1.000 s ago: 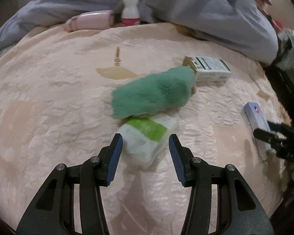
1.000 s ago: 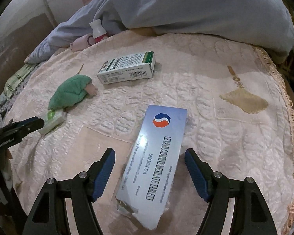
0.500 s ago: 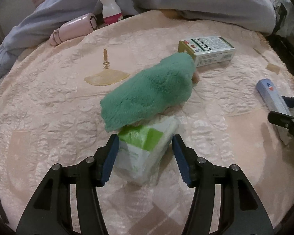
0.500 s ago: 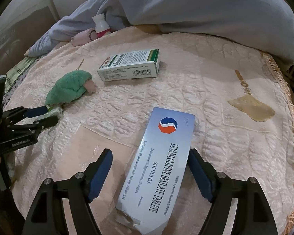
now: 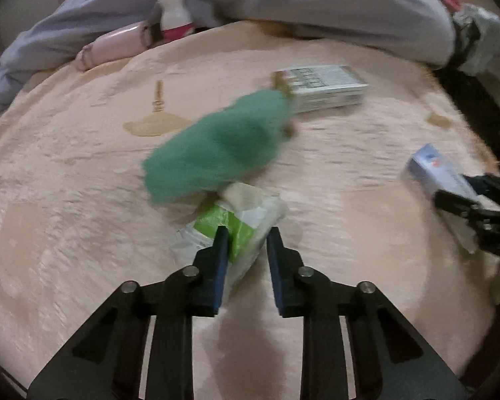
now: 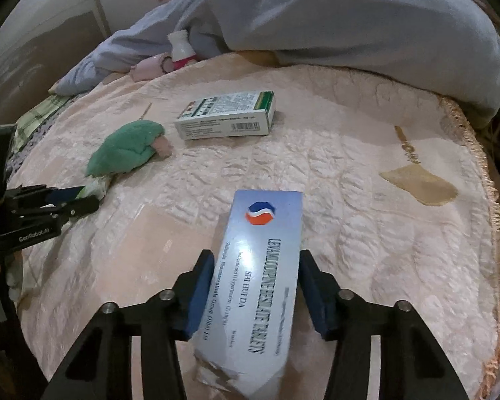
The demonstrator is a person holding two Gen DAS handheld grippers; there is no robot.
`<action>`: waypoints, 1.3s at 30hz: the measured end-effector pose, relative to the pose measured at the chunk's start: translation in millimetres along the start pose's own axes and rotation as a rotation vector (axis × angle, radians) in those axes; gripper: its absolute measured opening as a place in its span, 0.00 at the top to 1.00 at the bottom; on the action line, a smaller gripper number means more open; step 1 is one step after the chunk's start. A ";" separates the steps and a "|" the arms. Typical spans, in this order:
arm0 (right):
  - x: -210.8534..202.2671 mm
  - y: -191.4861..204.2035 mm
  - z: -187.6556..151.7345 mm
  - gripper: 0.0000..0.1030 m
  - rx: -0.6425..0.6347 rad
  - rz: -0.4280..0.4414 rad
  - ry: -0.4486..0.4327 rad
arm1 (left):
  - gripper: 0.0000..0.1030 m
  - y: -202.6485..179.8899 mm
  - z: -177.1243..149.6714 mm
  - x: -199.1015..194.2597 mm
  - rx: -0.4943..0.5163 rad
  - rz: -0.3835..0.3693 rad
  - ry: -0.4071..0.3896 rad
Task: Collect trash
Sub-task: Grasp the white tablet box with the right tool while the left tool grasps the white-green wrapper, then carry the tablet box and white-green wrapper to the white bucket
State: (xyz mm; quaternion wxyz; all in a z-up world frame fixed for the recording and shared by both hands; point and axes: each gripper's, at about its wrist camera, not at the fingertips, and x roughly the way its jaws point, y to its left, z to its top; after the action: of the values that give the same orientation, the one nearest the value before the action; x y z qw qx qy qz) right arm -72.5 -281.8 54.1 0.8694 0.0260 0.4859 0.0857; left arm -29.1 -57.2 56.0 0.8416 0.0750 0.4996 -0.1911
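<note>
Two grippers were at work on the pink quilted bedspread [image 5: 83, 233], each on its own piece of litter.

From the left wrist view, the left gripper [image 5: 245, 238] pointed steeply down at the lower middle of the frame, its jaws drawn in narrow and pinching the crumpled white-and-green wrapper [image 5: 236, 223] between the blue pads. The soft packet had buckled under the squeeze, which is likely why the jaws had to come so close together. Just above it lay a green plush toy [image 5: 216, 150], touching or overlapping the wrapper's far end; the blur made it hard to say which. A green-and-white medicine box [image 5: 320, 88] sat beyond the toy in the upper right, and a pink bottle [image 5: 110, 46] rested at the upper left against the grey duvet [image 5: 316, 6].

From the right wrist view, the right gripper [image 6: 256, 280] also angled down, in the lower middle of the frame. Its jaws were closing around the long silver tablet box [image 6: 263, 276], one pad on each long side and apparently just meeting the card. Straddling the narrow width seemed sensible, since the box's length would never fit between the pads. Its near end looked torn open. At the left edge the other gripper showed, with the wrapper and toy just beyond its tips.
</note>
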 end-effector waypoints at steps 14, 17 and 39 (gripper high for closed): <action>-84.2 -35.9 -46.3 0.55 0.072 -0.003 -0.120 | 0.85 -103.9 -2.9 -43.0 0.052 -0.170 -0.049; -95.6 -44.6 -53.7 0.55 0.085 -0.014 -0.129 | 0.85 -131.1 -0.8 -45.2 0.090 -0.171 -0.062; -152.2 -124.0 -98.6 0.55 0.225 -0.108 -0.192 | 0.85 -258.1 5.5 -39.4 0.208 -0.265 -0.063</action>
State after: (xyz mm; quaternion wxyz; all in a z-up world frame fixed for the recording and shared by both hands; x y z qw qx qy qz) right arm -219.0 -434.1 114.2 0.9069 0.1052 0.4075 -0.0190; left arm -143.8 -285.6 109.6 0.8120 0.0889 0.4558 -0.3535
